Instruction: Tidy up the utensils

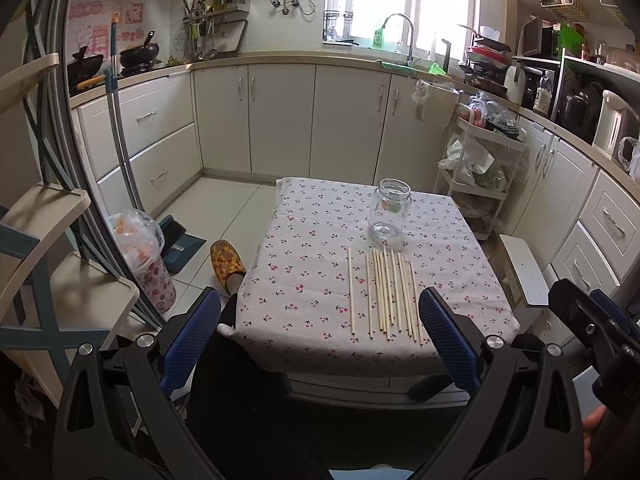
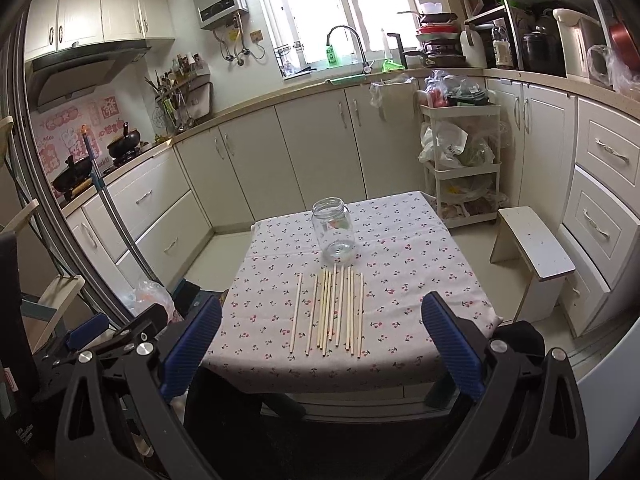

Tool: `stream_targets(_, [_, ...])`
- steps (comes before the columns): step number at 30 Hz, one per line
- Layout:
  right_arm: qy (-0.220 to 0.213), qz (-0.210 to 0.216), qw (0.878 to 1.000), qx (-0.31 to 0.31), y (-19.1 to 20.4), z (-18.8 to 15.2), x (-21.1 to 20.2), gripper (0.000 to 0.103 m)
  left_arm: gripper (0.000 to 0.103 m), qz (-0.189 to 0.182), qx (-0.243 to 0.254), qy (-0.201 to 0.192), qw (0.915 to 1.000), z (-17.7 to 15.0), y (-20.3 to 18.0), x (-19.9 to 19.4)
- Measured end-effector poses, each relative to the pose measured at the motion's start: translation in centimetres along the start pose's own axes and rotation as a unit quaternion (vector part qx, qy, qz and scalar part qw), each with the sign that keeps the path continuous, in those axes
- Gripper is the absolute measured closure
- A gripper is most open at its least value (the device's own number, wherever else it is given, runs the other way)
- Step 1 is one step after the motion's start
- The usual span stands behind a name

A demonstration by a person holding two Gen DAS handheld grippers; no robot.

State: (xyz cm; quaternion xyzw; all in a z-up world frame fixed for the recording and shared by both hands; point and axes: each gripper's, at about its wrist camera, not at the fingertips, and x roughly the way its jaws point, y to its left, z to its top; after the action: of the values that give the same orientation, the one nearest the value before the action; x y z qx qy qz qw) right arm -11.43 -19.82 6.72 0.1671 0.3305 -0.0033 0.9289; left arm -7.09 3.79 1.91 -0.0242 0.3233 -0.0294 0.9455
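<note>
You are holding both grippers up in the air, on the near side of the jar [image 2: 333, 229], and nothing is picked up yet. Your left gripper [image 1: 318, 334] is standing wide apart with nothing between its blue pads. Your right gripper [image 2: 322, 340] is standing wide apart too, and it is empty.

The jar is sitting upright on the counter [image 2: 420, 264], which is wearing a cloth with little cherries. Its mouth is open and looking up, with no lid on it. The sticks [image 2: 332, 308] are lying flat just in front of the jar, in a row, all pointing toward it. One stick is lying a little apart, on the left of the row. The others are lying close together, some touching.

I think the job is just starting, and the first step is picking up a stick.

The lone stick left of the row looks like the easy one to start with, because nothing is crowding it. Come down on its middle, across the stick, so it is not tipping when you lift it. Squeeze softly, since the sticks are thin and may roll. Take one at a time so the neighbors are not sliding away. Then tip the stick upright over the jar's mouth before letting go. Your other gripper could be steadying the jar, which looks light and may tip over.
</note>
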Motion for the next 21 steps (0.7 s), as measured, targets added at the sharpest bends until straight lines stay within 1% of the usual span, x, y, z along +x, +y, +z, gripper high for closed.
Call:
stream_targets(4, [-0.004,-0.006,1.0,-0.013,0.1,-0.1,0.2,0.007,0.008,0.003,0.003,0.0,1.0,0.0,0.0,0.1])
stream_targets(12, [-0.01,-0.006,1.0,-0.025,0.3,-1.0,0.4,0.007,0.008,0.008,0.003,-0.001,1.0,-0.2,0.2,0.2])
stream_targets(21, [-0.019,-0.006,0.999,-0.031,0.4,-1.7,0.3,0.007,0.008,0.011,0.001,-0.008,0.9999,-0.2,0.2,-0.1])
